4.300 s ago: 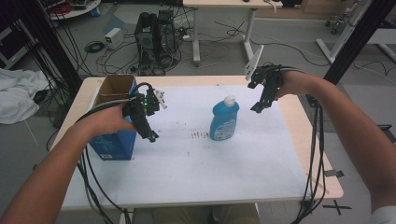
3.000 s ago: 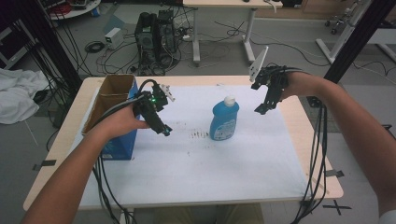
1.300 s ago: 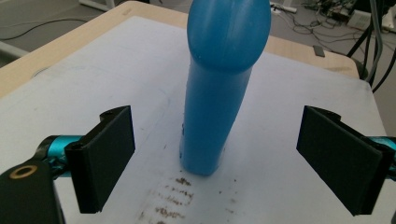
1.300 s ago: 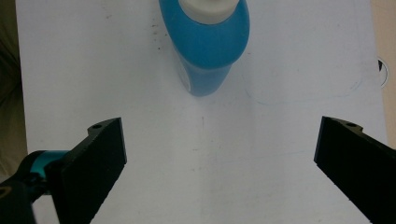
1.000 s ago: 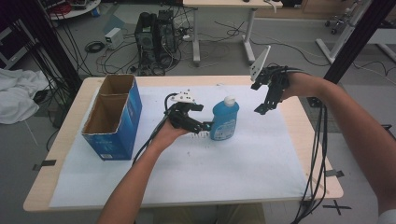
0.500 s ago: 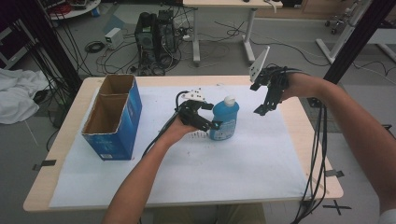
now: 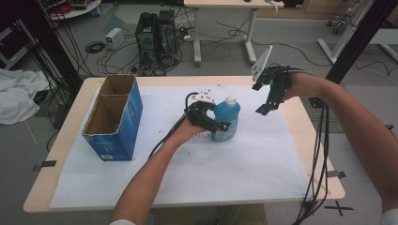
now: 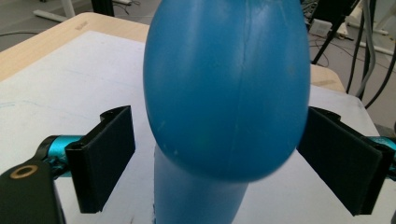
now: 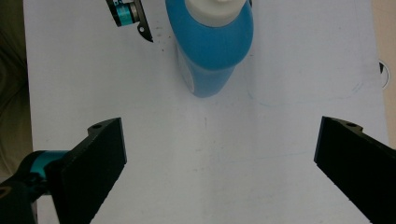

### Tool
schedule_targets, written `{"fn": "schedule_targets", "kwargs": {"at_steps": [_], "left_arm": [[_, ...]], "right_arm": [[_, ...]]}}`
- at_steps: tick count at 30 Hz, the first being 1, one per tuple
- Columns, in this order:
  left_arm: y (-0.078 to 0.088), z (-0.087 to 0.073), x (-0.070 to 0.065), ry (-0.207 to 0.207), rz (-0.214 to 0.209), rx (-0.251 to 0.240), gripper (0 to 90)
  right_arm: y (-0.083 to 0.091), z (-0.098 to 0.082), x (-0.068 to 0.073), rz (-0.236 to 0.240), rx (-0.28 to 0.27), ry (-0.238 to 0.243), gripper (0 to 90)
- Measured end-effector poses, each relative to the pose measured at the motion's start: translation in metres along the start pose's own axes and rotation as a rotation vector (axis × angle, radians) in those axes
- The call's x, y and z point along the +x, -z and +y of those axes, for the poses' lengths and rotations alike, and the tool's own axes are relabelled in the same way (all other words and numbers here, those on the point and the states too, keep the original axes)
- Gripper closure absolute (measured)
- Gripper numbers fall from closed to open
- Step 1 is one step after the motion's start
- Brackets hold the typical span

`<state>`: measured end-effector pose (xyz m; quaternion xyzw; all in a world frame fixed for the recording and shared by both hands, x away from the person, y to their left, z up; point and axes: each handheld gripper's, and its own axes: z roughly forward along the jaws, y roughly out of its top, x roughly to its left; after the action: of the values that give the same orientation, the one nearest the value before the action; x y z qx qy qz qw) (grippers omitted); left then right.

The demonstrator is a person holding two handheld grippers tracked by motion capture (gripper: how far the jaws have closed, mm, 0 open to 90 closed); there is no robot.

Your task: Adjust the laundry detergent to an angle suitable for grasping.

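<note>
A blue bottle [image 7: 227,123] with a white cap stands upright on the white paper near the table's middle. My left gripper [image 7: 222,126] reaches it from the left and is open, with one jaw on each side of the bottle's body. In the left gripper view the bottle [image 8: 224,88] sits between the jaws of this gripper [image 8: 218,116]; a gap shows at the left jaw, while the right jaw is at the bottle's edge. My right gripper [image 7: 265,108] hangs open in the air to the right of the bottle. Seen from the right gripper [image 9: 222,125], the bottle [image 9: 210,46] is farther off, beyond the jaws.
An open blue cardboard box [image 7: 112,119] with two compartments stands at the table's left. White paper [image 7: 263,159] covers most of the wooden table [image 7: 56,140]. Cables trail from both grippers over the front and right edges.
My left gripper has travelled from beside the blue box rightward to the bottle and now has its jaws around it. The right gripper has stayed in place.
</note>
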<state>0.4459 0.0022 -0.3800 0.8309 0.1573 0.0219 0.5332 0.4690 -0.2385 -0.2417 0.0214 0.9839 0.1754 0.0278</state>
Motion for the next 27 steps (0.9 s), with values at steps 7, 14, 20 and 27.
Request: {"fn": "schedule_targets", "kwargs": {"at_steps": [7, 14, 20, 27], "left_arm": [[-0.007, 0.002, 0.0, -0.008, 0.003, 0.009, 11.5], [-0.013, 0.004, -0.002, 0.003, -0.008, -0.005, 11.5], [-0.016, 0.007, -0.002, -0.008, -0.01, 0.008, 11.5], [-0.016, 0.007, -0.002, 0.0, 0.011, -0.005, 15.3]], "right_arm": [[0.0, 0.001, 0.001, -0.003, -0.007, 0.001, 1.2], [0.001, 0.001, 0.002, -0.007, -0.003, -0.007, 1.2], [0.003, 0.0, 0.001, -0.012, -0.007, 0.005, 1.2], [0.003, 0.0, 0.002, -0.016, -0.008, 0.003, 1.2]]}}
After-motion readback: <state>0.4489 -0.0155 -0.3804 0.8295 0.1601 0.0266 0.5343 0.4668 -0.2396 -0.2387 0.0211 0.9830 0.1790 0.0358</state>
